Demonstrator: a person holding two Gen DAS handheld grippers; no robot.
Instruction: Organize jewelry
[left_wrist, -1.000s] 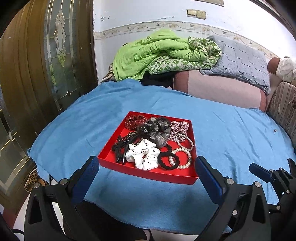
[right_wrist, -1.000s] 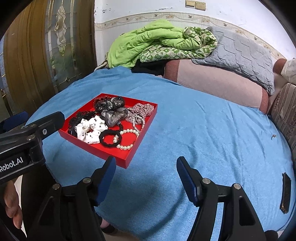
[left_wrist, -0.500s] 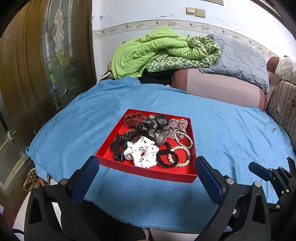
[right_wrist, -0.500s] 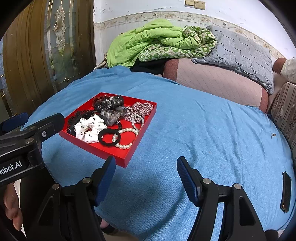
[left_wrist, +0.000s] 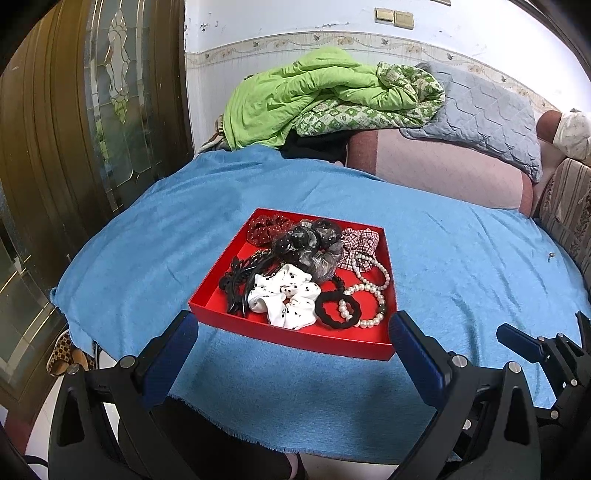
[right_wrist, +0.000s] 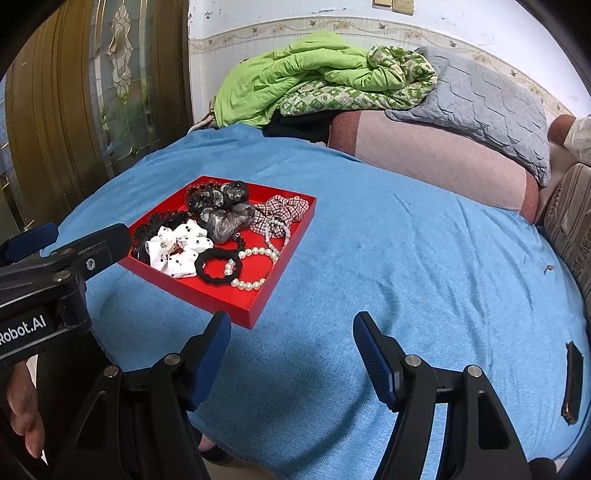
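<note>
Two grippers, left (left_wrist: 293, 341) and right (right_wrist: 291, 341), hover with fingers spread wide and empty above the blue-covered table (left_wrist: 461, 258). Scrunchies (left_wrist: 288, 295) and pearl bracelets (left_wrist: 364, 304) lie in the red tray (left_wrist: 295, 338), just beyond the left fingers.

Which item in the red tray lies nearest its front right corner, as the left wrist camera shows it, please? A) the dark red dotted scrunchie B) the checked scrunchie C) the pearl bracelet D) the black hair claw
C: the pearl bracelet lies by the front right corner of the red tray, overlapping the black hair tie.
</note>
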